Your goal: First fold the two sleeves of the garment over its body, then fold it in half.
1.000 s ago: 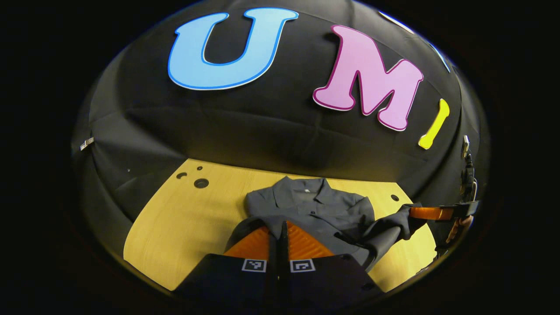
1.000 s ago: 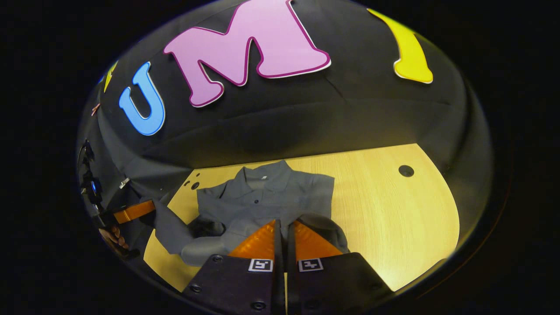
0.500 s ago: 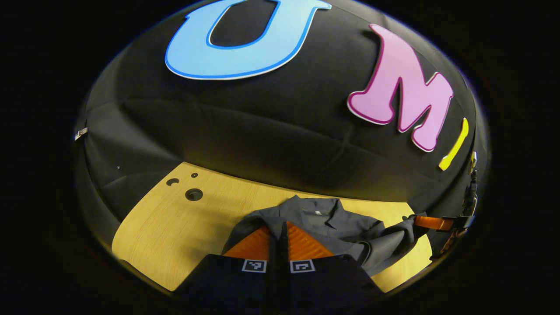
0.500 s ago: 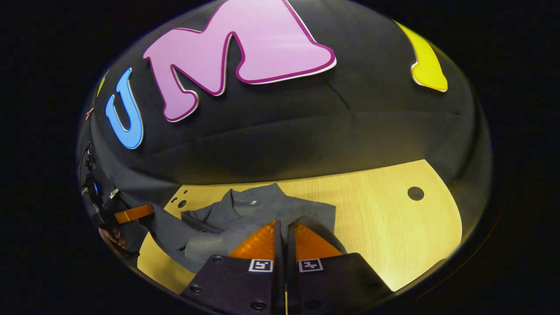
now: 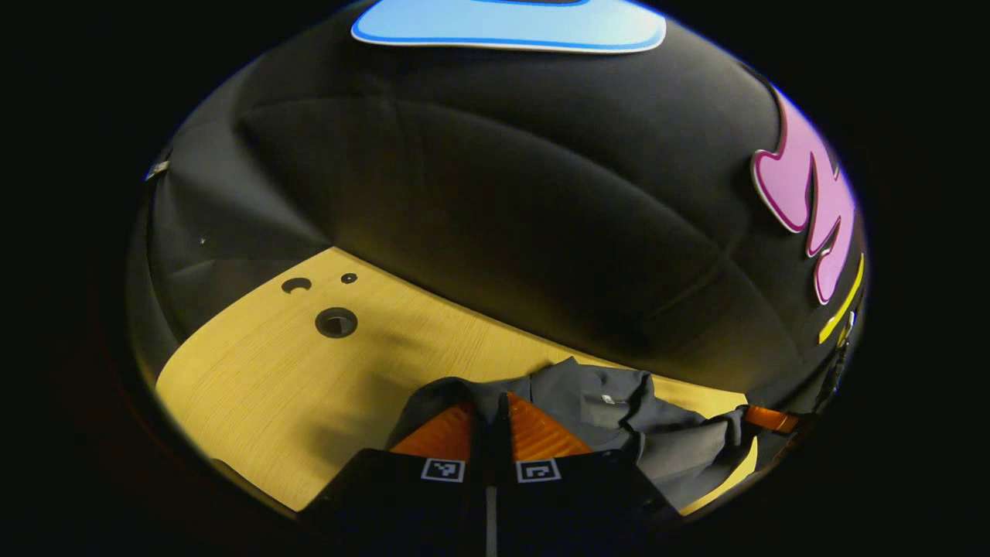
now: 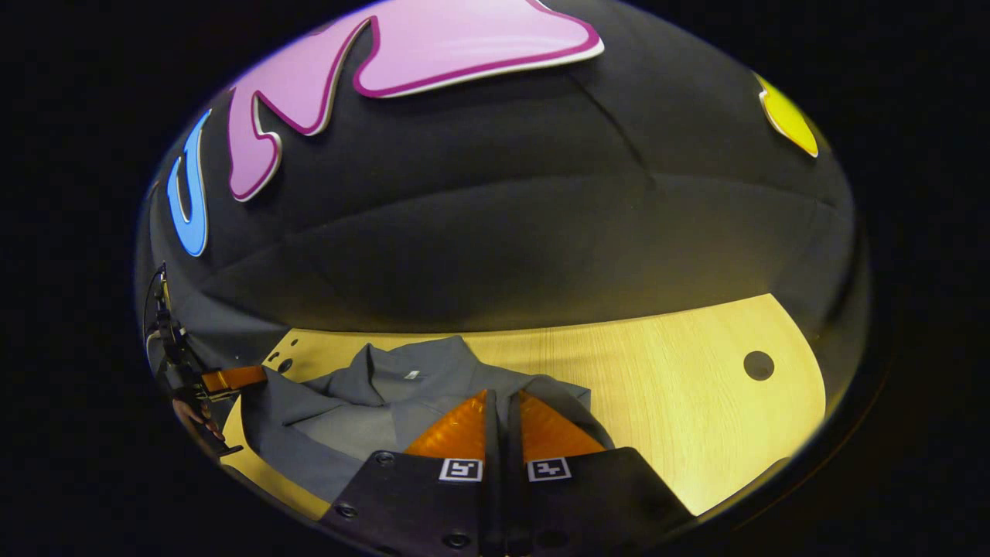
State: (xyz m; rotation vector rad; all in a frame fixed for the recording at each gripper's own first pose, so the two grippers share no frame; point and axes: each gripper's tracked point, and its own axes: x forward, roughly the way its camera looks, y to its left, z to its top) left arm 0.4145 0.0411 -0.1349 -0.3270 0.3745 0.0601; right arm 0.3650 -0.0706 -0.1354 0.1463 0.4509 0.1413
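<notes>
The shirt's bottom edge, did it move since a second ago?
Yes. In the right gripper view the shirt has its bottom edge carried toward the collar, away from the table's near edge.

The garment runs under the left gripper's fingers, its lower half hidden; the surface is cut off at the edge, and the cloth is probably pinched.

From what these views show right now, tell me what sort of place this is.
Most likely a staged recording booth, not a home: a black cloth wall closes in a bare wooden table with round holes, and the one household item is a grey shirt.
</notes>
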